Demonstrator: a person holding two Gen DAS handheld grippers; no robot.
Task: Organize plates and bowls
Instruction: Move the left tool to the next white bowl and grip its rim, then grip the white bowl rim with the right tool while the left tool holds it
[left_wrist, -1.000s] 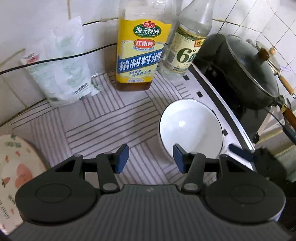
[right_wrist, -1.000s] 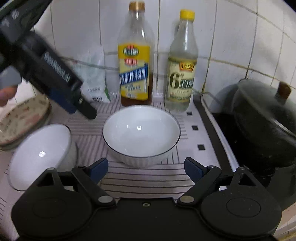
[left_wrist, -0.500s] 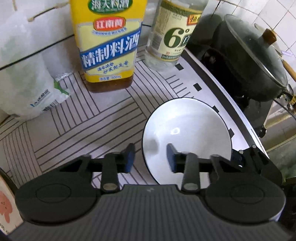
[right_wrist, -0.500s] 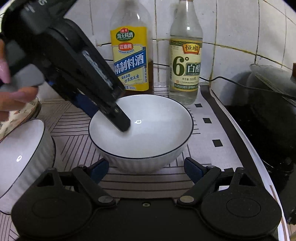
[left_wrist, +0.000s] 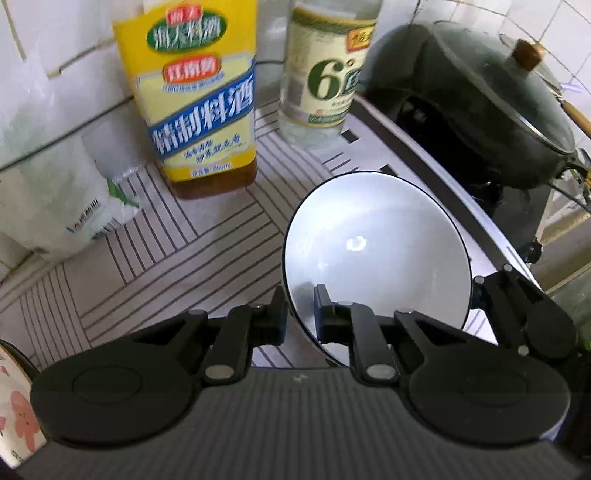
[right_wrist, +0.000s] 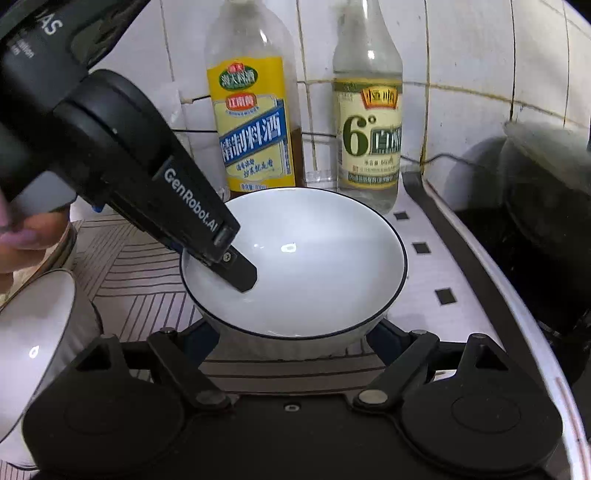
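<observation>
A white bowl with a dark rim (left_wrist: 376, 251) sits on the striped mat (left_wrist: 177, 251). My left gripper (left_wrist: 300, 317) is shut on its near-left rim, one finger inside and one outside. In the right wrist view the same bowl (right_wrist: 317, 266) lies just past my right gripper (right_wrist: 291, 343), whose wide-open fingers stand either side of the bowl's base. The left gripper (right_wrist: 221, 258) reaches into the bowl from the left. A second white bowl (right_wrist: 33, 343) stands at the left. A floral plate (left_wrist: 14, 402) shows at the lower left edge.
A yellow-labelled cooking wine bottle (left_wrist: 199, 103) and a white vinegar bottle (left_wrist: 325, 66) stand at the tiled wall behind the bowl. A plastic bag (left_wrist: 55, 184) leans at the left. A lidded black wok (left_wrist: 487, 103) sits on the stove at the right.
My left gripper moved forward over the bowl's rim and closed on it. My right gripper moved closer, its open fingers now flanking the bowl's base.
</observation>
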